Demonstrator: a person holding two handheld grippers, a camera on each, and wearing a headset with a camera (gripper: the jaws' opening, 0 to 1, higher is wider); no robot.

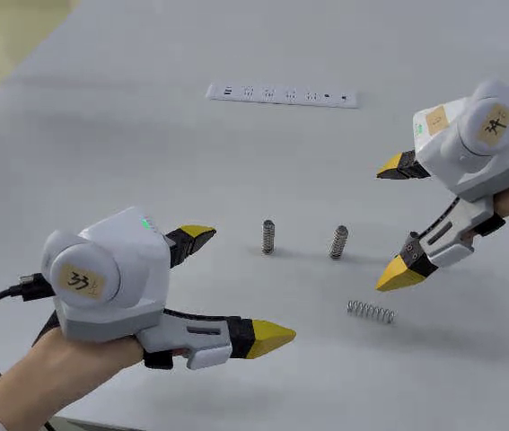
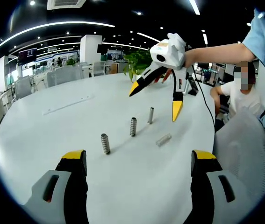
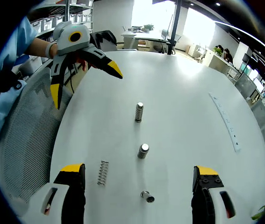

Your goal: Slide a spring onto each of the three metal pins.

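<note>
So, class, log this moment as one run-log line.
sprung pins: two | bare pin: one | loose spring: lying on table | left gripper: open, empty | right gripper: open, empty

I watch three pins (image 3: 143, 150) standing in a row mid-way across the bench (image 1: 128, 144), a spring (image 1: 370, 312) lying toward its near edge, a power strip (image 1: 281, 94) behind.

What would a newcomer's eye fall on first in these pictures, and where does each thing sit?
The yellow-tipped grippers strike first: the left gripper at the head view's lower left and the right gripper at its upper right, both open and empty. Between them on the white bench stand spring-covered pins, and a loose spring lies flat nearer the person. A bare pin stands low in the right gripper view.
</note>
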